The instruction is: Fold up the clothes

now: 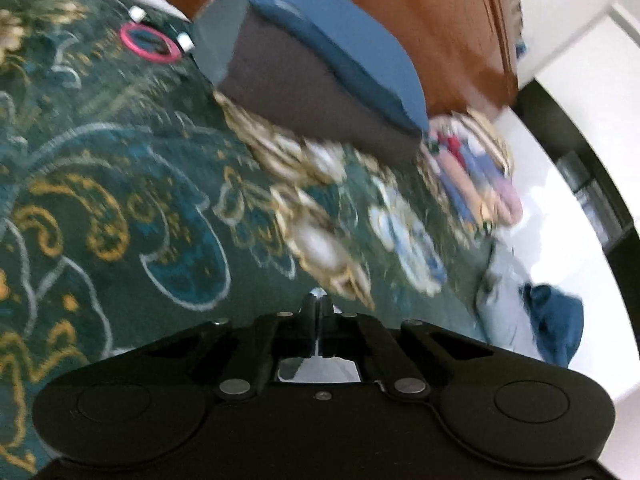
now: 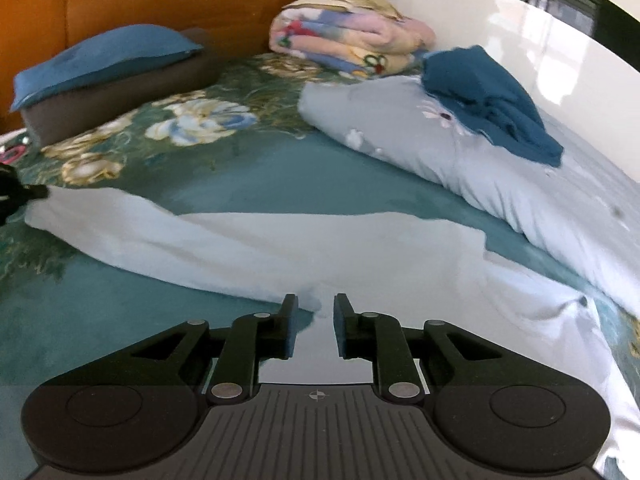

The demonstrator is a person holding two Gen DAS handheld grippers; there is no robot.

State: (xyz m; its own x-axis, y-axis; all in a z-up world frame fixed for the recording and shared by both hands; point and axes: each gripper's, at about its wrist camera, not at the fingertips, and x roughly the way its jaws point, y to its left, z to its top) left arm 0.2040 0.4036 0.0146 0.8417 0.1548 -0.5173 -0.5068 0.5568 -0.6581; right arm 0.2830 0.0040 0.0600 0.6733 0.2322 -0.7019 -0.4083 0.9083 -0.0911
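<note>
Currently the white garment (image 2: 280, 244) lies spread across the bed (image 2: 280, 168), mid-frame in the right view, rumpled, one long ridge, not a neat fold. Right tongs (image 2: 316, 320) stand narrowly apart over its near edge, gripping nothing. Left tongs (image 1: 319, 320) are closed, a sliver of white between the fingers; in the right view's left edge they seem to pinch the garment's far corner. Blue cloth (image 2: 492, 104) sits crumpled on a grey quilt (image 2: 480, 168), upper right. Folding looks partway at best; flattening and folds remain.
</note>
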